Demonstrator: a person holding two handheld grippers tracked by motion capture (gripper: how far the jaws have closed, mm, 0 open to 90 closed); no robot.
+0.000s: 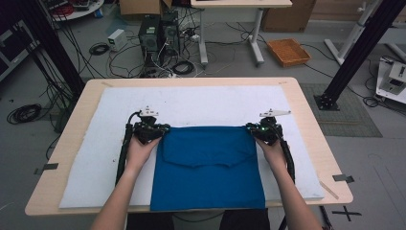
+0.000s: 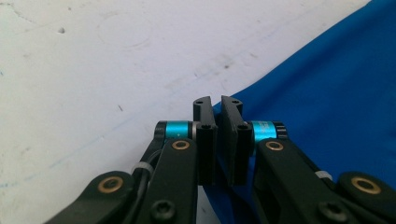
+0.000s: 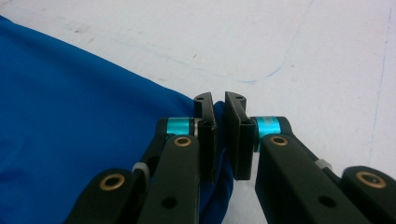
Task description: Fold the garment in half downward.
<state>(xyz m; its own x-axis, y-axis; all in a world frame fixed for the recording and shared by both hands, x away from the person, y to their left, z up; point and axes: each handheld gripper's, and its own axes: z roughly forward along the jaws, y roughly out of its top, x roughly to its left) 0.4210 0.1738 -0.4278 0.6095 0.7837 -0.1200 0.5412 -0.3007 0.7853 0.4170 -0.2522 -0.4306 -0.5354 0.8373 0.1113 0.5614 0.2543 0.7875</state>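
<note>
Both grippers pinch the blue cloth [image 1: 208,165], seemingly unlabelled.

A mat [image 1: 191,103] lies on the tabletop [image 1: 311,143], and a cloth [image 1: 208,177] lies on the mat at lower centre of the frame, its near edge hanging over the tabletop's front. The left hand-held gripper [image 1: 160,130] sits at the cloth's upper left corner, the right hand-held gripper [image 1: 253,128] at its upper right corner. Behind the tabletop, a basket [image 1: 288,51] lies on the floor at upper right.
</note>
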